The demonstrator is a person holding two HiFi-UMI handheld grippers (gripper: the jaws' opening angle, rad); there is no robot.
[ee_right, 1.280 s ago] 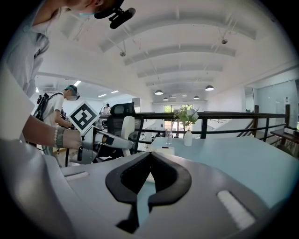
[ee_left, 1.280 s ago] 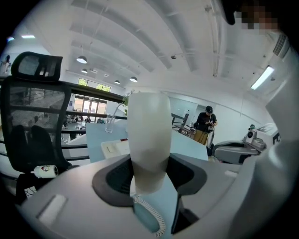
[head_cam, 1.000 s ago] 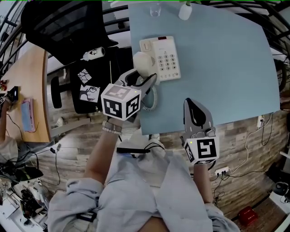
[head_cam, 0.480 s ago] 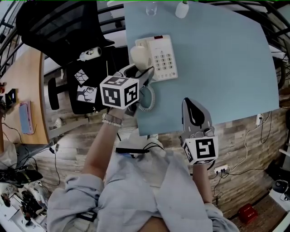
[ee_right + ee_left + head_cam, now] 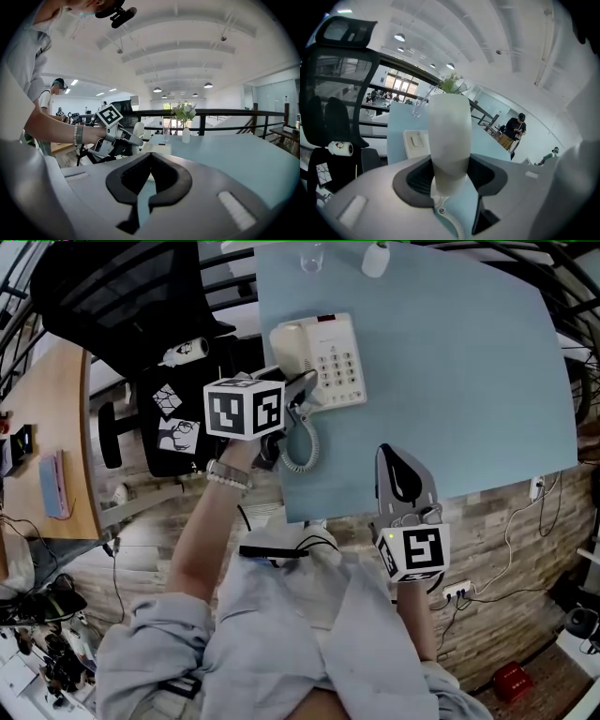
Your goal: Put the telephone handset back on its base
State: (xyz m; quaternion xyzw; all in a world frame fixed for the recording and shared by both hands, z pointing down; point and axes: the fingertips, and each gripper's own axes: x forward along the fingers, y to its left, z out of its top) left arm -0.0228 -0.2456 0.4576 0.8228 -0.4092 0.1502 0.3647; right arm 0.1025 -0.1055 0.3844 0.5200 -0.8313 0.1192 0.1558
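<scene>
Since a second ago my left gripper (image 5: pixel 298 395) has carried the telephone handset (image 5: pixel 291 343) from beside the base (image 5: pixel 339 357) up over its left side; seated or not, I can't tell. Jaws clamped on the handset's middle. Handset: cream, smooth, rounded end, coiled cord (image 5: pixel 298 451) trailing toward the near edge of the blue table (image 5: pixel 469 381). Right gripper (image 5: pixel 398 457) unmoved, jaws together, holding nothing, at that near edge. Count: one handset, one base, one cord, two grippers, one glass (image 5: pixel 312 259), one white vase (image 5: pixel 377 261).

Cream handset (image 5: pixel 289 345) over left side of cream keypad base (image 5: pixel 339 362); coiled cord (image 5: pixel 298 451) below.
</scene>
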